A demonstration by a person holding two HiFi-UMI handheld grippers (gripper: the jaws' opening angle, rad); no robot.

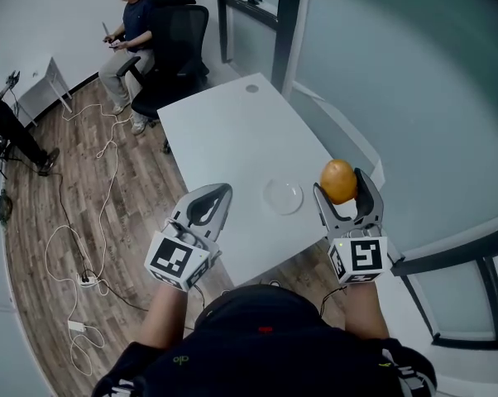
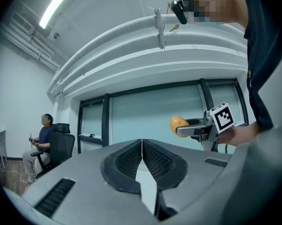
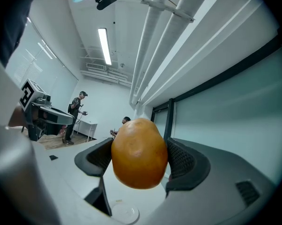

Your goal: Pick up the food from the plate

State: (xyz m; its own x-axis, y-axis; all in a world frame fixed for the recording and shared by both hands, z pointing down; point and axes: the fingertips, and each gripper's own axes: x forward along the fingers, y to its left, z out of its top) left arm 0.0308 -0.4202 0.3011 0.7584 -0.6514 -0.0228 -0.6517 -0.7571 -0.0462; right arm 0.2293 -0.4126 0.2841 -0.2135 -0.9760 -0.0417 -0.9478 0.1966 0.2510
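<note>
Orange food (image 3: pixel 139 153) upright in right claw (image 1: pixel 340 184)

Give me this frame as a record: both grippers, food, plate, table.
left gripper: shut, nothing between the jaws
right gripper: shut on the food, held in the air
food: round orange fruit, off the plate, to its right in the head view
plate: clear, nothing on it, near the table's front edge
table: white, carries the plate
</note>
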